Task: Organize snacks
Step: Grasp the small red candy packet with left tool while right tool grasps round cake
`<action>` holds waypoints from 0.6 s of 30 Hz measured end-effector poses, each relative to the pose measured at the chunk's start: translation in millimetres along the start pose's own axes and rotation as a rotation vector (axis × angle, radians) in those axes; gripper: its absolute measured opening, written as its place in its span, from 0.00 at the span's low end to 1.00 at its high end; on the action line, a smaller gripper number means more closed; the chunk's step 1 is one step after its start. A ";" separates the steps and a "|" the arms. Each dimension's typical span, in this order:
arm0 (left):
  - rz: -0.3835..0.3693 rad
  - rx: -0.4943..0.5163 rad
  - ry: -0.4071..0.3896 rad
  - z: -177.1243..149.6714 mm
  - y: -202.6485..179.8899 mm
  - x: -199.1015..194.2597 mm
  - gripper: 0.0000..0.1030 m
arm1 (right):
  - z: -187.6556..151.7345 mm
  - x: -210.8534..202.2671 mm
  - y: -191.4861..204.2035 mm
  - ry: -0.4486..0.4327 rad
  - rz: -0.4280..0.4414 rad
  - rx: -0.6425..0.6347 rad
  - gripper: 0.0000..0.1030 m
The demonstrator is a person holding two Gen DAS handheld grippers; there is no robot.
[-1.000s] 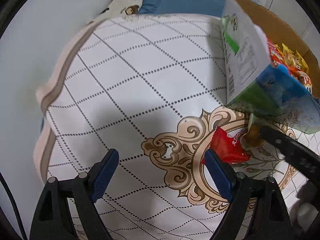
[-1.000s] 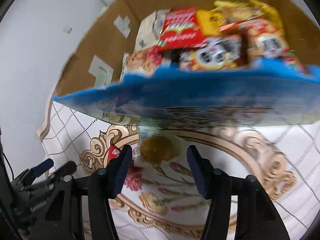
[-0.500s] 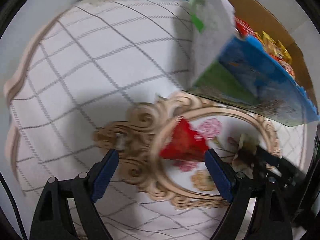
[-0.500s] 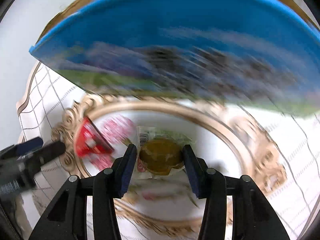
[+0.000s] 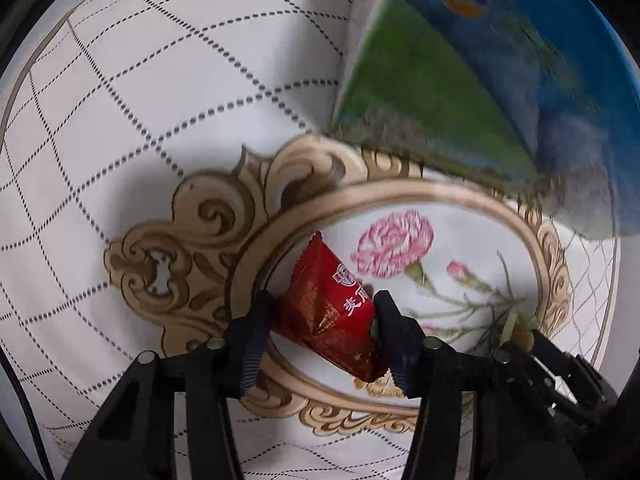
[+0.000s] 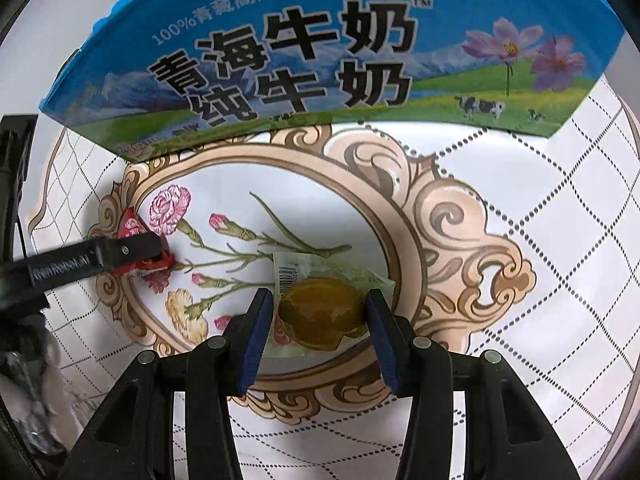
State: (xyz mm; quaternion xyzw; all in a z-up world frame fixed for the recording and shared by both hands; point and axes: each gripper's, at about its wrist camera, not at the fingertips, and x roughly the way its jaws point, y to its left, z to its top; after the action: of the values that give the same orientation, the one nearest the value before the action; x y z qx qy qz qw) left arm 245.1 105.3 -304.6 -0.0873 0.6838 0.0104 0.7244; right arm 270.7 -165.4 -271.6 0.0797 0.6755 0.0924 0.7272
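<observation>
Presently the red snack packet (image 5: 332,312) lies on the patterned cloth (image 5: 120,120), inside the gold oval frame, its long axis running diagonally from far-left to near-right. It sits directly between the pads of the left gripper (image 5: 322,320), whose jaws are closing and appear to press its sides. To the right, the clear-wrapped brown snack (image 6: 322,312) lies between the fingers of the right gripper (image 6: 320,320), which stand narrowly set and seem to touch its wrapper. Each gripper points down over its own item. The blue milk carton box (image 6: 304,52) stands beyond, on the far side.
</observation>
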 end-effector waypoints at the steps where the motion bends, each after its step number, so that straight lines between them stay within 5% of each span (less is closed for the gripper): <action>1: -0.002 0.001 0.003 -7.6 1.8 -0.5 0.47 | -8.9 1.1 -0.4 0.004 0.001 -0.001 0.49; 8: -0.066 -0.032 0.091 -68.6 24.8 14.2 0.49 | -61.1 6.8 -7.4 0.060 0.017 -0.012 0.49; 18: -0.071 -0.041 0.129 -58.1 17.1 36.6 0.50 | -82.4 34.2 -9.3 0.105 0.003 0.004 0.51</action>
State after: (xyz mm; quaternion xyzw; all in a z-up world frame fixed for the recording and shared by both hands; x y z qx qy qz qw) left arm 187.7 110.1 -345.7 -0.1270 0.7250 -0.0069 0.6769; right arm 191.2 -166.9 -313.1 0.0770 0.7128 0.0962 0.6904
